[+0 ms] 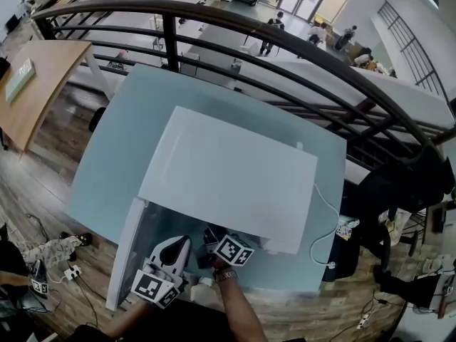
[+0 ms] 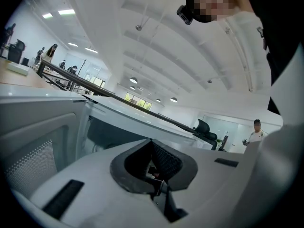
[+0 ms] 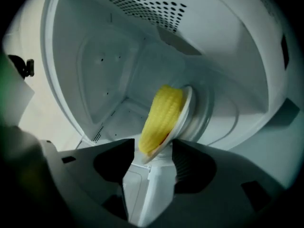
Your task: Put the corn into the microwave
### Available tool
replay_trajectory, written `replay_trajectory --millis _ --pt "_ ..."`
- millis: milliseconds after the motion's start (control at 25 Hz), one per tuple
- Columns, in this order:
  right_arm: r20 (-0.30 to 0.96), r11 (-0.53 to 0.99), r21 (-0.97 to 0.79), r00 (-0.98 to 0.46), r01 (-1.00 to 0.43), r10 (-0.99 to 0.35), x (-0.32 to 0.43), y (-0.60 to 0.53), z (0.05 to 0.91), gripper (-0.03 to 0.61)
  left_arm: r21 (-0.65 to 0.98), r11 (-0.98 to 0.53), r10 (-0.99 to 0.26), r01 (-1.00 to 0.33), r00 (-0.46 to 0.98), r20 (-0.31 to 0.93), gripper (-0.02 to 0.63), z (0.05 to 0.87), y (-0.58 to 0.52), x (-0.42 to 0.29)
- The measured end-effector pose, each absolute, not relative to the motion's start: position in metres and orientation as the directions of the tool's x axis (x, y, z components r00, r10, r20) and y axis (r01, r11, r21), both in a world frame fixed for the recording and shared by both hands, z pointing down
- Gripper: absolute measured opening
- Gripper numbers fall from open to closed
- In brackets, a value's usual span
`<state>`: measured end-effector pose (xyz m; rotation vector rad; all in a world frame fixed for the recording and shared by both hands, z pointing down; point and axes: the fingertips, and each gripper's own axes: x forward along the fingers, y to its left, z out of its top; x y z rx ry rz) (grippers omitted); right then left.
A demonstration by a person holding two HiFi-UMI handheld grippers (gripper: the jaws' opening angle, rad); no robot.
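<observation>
Corn (image 3: 164,118) is being borne on a small plate (image 3: 189,109) inside the microwave (image 3: 109,65), so placement is being judged done. The plate's near rim is being straddled, not squeezed, by the parted jaws of the right gripper (image 3: 152,151), while the left gripper (image 2: 154,167) is being held closed and empty. Only withdrawal is being judged outstanding.

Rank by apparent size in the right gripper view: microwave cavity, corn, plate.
1. microwave cavity: fills most of the view.
2. corn.
3. plate: only an edge-on rim shows beside the corn, so it looks smallest; its real size against the corn is unsure.
</observation>
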<state>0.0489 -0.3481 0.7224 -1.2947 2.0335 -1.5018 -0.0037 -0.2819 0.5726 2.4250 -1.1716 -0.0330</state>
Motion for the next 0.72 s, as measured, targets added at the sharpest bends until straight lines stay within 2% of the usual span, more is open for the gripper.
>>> replay_trajectory --millis 160,480,720 --pt "0.266 0.174 -0.809 -0.614 -0.562 -0.743 0.043 -0.341 0.726 0.224 0.400 -0.540 -0.751 -0.741 0.638 0.170 0.003 0.572 -0.278 -0.004" --pt "0.365 0.326 -0.604 -0.615 -0.728 -0.699 0.045 -0.333 0.738 0.224 0.392 -0.531 -0.759 -0.751 0.628 0.173 0.003 0.571 -0.267 -0.011" --pt "0.427 0.349 -0.513 -0.586 -0.784 -0.689 0.047 -0.336 0.740 0.222 0.390 -0.522 -0.765 -0.759 0.618 0.179 0.003 0.569 -0.257 -0.015"
